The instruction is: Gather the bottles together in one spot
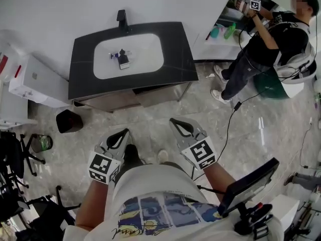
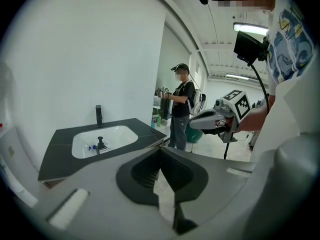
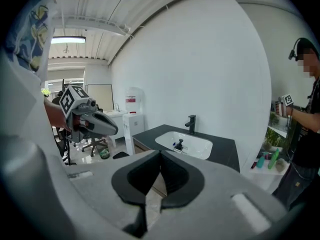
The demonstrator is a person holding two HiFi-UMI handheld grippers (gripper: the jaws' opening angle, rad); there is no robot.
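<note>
Head view: left tool [image 1: 126, 131] and right tool [image 1: 173, 121], jaws together and empty, before the sink [image 1: 146, 50].

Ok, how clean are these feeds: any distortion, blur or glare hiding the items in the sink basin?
Head view: even light, sharp, no glare; the small items in the white basin show clearly but tiny. Left gripper view: strong fisheye, dark rim, walls bowed, ceiling lamp blown out. Right gripper view: same fisheye bending, basin sharp, no glare on it.

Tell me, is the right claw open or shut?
Shut. In the right gripper view, the right claw has its jaws together at the tips, with nothing between them.
</note>
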